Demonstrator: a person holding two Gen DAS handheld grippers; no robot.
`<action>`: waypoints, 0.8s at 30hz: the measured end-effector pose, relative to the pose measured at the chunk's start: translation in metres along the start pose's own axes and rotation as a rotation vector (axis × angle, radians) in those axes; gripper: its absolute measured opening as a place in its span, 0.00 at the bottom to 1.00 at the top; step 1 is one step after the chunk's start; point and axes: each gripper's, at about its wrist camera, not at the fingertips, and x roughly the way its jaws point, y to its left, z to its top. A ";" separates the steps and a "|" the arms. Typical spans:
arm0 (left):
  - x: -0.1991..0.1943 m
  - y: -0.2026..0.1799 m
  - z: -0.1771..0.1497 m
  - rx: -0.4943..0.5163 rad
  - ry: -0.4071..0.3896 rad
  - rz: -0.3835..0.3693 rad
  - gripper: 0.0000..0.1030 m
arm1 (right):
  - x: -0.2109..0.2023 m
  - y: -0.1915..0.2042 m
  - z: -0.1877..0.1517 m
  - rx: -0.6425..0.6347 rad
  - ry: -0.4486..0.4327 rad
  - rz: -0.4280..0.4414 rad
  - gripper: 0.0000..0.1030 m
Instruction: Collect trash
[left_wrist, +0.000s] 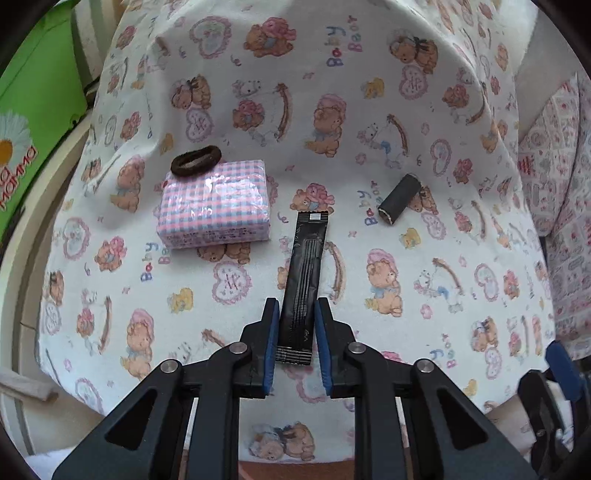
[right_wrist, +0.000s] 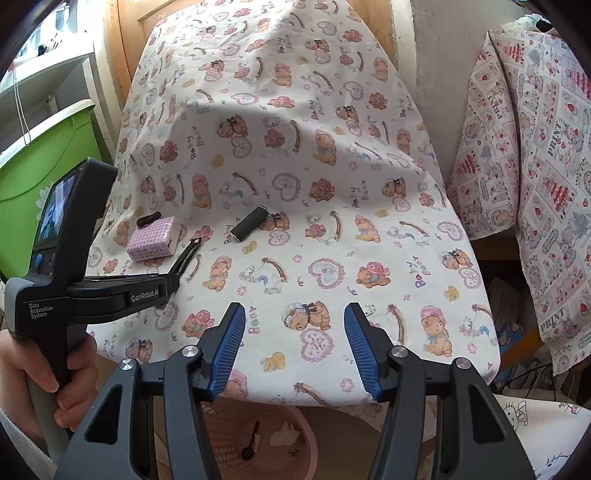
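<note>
The left gripper (left_wrist: 295, 325) is sitting low in the centre of the left wrist view, its jaws narrowed right in around the near end of a long black sachet (left_wrist: 304, 273), the blue pads (left_wrist: 271, 343) flanking the packet on both sides and looking to be pressing on it. The sachet is lying flat on the teddy-bear cloth (left_wrist: 406, 110), stretching up toward mid-frame. Up and to the left, a pink checked tissue pack (left_wrist: 214, 205) is resting on the cloth with a dark hair tie (left_wrist: 195, 162) lying against its far edge. Off to the right of centre, a small dark tube (left_wrist: 398, 199) is lying tilted, well apart from the sachet.

Over in the right wrist view, the right gripper (right_wrist: 295, 347) is hovering at the bottom with its jaws standing moderately wide and nothing between them. Below it, a pink basket (right_wrist: 229, 428) is showing scraps inside. At lower left, a hand (right_wrist: 48, 373) is gripping the other tool's handle.
</note>
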 end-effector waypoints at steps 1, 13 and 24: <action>-0.005 0.003 -0.004 -0.013 -0.004 -0.018 0.17 | 0.000 0.000 0.000 0.004 0.000 0.001 0.56; -0.041 0.036 -0.037 -0.004 -0.133 0.091 0.17 | 0.002 0.001 -0.004 -0.002 0.007 -0.015 0.57; -0.058 0.052 -0.045 -0.086 -0.170 0.037 0.17 | 0.003 0.011 0.034 0.020 0.119 0.041 0.72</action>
